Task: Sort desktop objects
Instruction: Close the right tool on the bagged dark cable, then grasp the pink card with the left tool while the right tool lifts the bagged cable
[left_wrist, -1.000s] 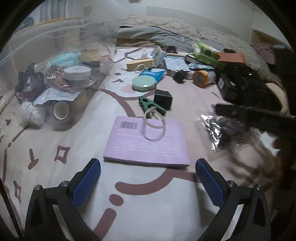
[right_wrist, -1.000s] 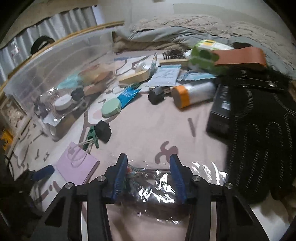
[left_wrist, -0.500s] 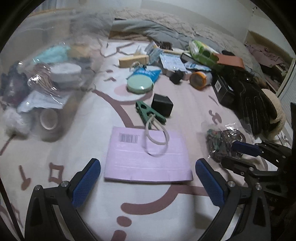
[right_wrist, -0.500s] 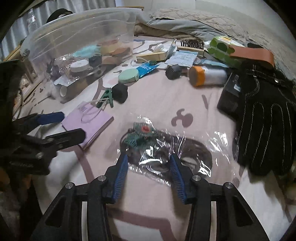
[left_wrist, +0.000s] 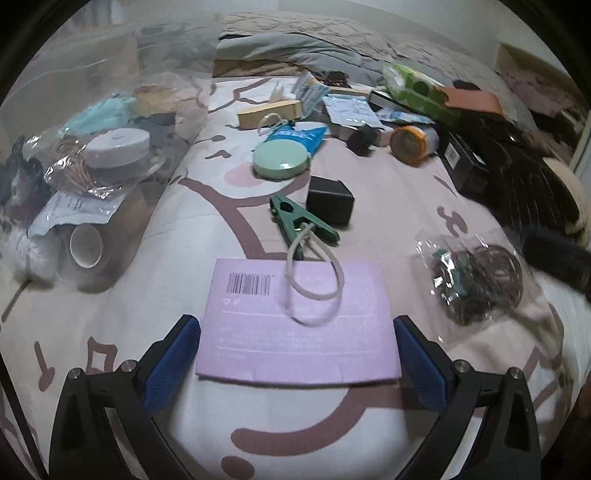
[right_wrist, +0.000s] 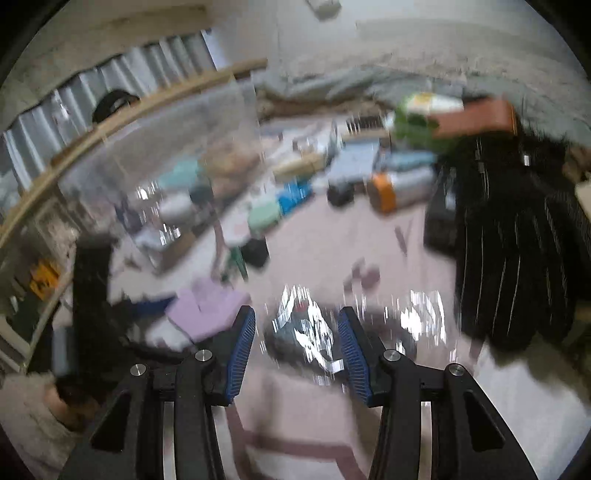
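On bed, amid clutter awaiting sorting: left gripper (left_wrist: 295, 332) hovering low over lilac paper bag (left_wrist: 258, 332), jaws wide apart, one blue pad off each side edge, not touching paper. Prob. lined up that way to pinch bag across its width, next pick by the look of it. Bag flat, matte, rectangular, barcode side up, white cord handle (left_wrist: 314, 280) looped loose on top. Thin and flush to sheet, so likely hard to get under; soft bedding may give enough to let pads dig in.

Just beyond bag: green plastic spring clip (left_wrist: 299, 221), cord apparently threaded through its tail, so lifting bag could drag clip along. Beside clip, small matte black cube (left_wrist: 330, 199); further back, mint round case (left_wrist: 280, 160), smooth and disc-shaped; orange-capped canister (left_wrist: 410, 142) on its side.

Right of bag, well apart from it: crinkly clear packet (left_wrist: 476, 280) holding coiled dark wire and small green circuit board, lying on pink patterned bedsheet (left_wrist: 388, 206). Right gripper (right_wrist: 297, 332) pointed down at packet, jaws partly apart, glossy film showing between ribbed blue pads; view badly blurred, no squeeze on film visible. Slippery, shapeless wrap, apt to slide out of a light pinch.

Far left: clear plastic bin (left_wrist: 173, 74), already holding tape rolls, twine in a packet, a white round case; presumably destination for loose items. Black knit glove (right_wrist: 517, 251) w/ pale stripes draped at right edge, untouched.
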